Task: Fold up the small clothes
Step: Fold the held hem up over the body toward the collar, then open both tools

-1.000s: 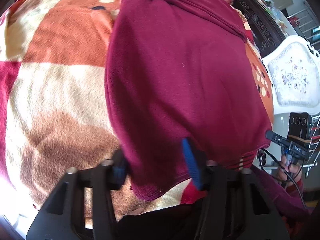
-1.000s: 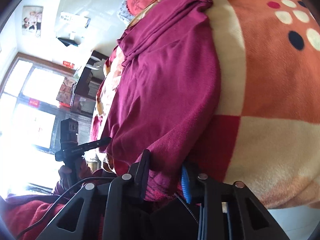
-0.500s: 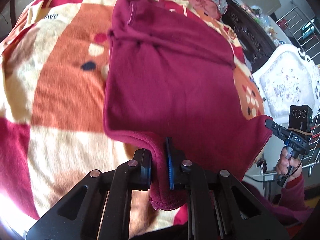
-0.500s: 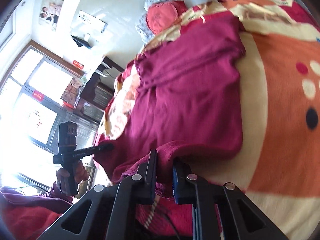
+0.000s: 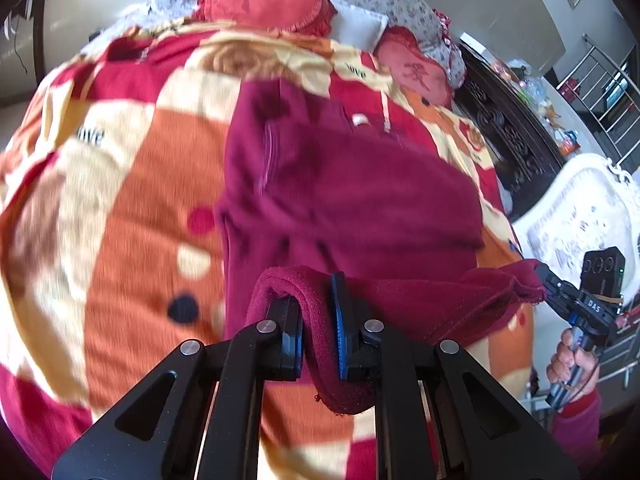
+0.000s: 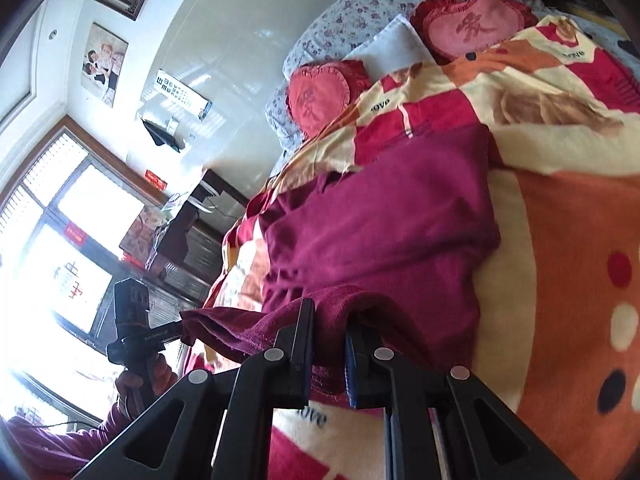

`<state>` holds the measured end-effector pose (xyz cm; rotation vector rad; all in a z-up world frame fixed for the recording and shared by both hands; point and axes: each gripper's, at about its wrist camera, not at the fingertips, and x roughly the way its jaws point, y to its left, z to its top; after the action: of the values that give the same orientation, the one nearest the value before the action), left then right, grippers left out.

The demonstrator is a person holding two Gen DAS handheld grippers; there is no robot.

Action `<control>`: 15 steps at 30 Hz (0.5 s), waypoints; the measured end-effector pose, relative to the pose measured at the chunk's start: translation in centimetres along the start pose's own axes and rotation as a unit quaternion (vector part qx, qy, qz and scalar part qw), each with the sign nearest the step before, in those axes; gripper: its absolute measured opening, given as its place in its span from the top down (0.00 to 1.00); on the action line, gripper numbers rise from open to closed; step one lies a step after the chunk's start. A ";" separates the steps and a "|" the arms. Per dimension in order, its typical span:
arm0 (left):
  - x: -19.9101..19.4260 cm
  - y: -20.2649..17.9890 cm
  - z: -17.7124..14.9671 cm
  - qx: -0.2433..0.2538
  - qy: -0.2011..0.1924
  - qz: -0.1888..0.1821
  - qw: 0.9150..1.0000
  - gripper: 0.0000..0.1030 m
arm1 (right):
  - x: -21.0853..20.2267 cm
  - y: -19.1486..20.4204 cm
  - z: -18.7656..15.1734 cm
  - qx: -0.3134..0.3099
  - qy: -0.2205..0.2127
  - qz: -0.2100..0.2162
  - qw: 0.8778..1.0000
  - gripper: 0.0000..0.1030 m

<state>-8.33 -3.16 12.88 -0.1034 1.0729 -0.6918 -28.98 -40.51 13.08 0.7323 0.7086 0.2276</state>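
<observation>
- A dark red, soft fleece garment [image 5: 340, 184] lies on a bed, on a blanket [image 5: 132, 208] with orange, cream and red squares.
- The left gripper [image 5: 318, 334] is pinching one corner of the near edge of the garment, lifted off the bed.
- The right gripper [image 6: 329, 354] is pinching the other corner of that edge.
- The edge hangs between the two grippers.
- Two red heart-shaped pillows [image 6: 318, 98] sit at the far end of the bed.

L tool [image 5: 318, 332] + R tool [image 6: 328, 352] | garment [image 5: 340, 200] hem raised | now clamped
</observation>
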 end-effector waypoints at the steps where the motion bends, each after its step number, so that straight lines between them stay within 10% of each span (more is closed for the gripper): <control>1: 0.2 0.0 0.8 0.001 -0.005 0.001 1.000 0.89 | 0.4 -0.1 0.8 -0.002 -0.003 -0.003 1.000 0.89; 15: 4.9 0.2 11.1 -0.011 -0.045 0.027 0.999 0.89 | 5.1 -3.0 11.2 0.001 -0.026 -0.033 0.999 0.89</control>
<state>2.42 -8.53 14.51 -0.1233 0.9929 -0.6207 -17.91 -46.55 14.33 0.7125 0.6818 0.1464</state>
